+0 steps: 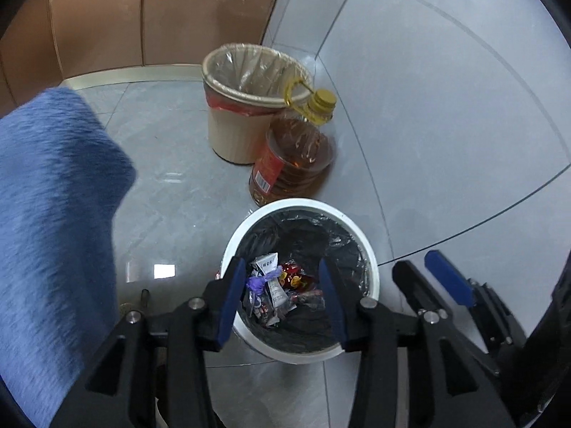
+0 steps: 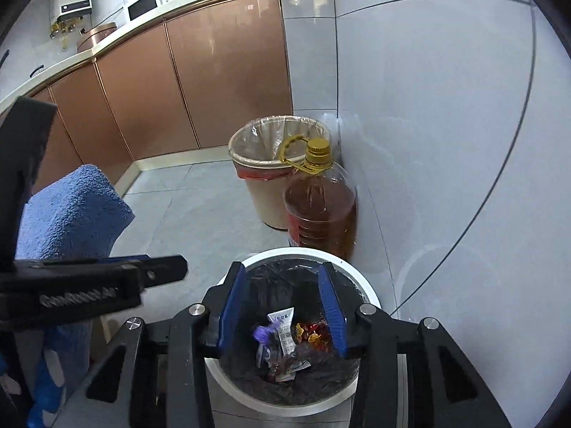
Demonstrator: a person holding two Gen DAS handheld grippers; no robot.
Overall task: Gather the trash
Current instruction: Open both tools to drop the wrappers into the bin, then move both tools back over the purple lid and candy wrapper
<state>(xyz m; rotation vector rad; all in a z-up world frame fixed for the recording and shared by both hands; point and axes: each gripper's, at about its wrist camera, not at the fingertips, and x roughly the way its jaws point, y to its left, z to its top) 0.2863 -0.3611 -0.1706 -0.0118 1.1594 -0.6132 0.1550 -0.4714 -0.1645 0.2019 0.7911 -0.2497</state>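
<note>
A white bin (image 1: 296,204) with a black liner stands on the floor and holds several wrappers (image 1: 274,285), white, red and purple. My left gripper (image 1: 282,267) hovers over its mouth, open, with nothing between the blue pads. The right gripper (image 1: 419,262) shows at that view's right edge, beside the bin. In the right wrist view the same bin (image 2: 296,251) and wrappers (image 2: 285,335) lie below my right gripper (image 2: 283,271), which is also open and empty. One of the left gripper's fingers (image 2: 160,271) reaches in from the left.
A beige bin (image 1: 246,85) with a clear liner and a large bottle of amber oil (image 1: 296,157) stand just behind the white bin, against the tiled wall (image 2: 428,107). Blue fleecy cloth (image 1: 53,214) fills the left side. Copper cabinets (image 2: 160,89) run along the back.
</note>
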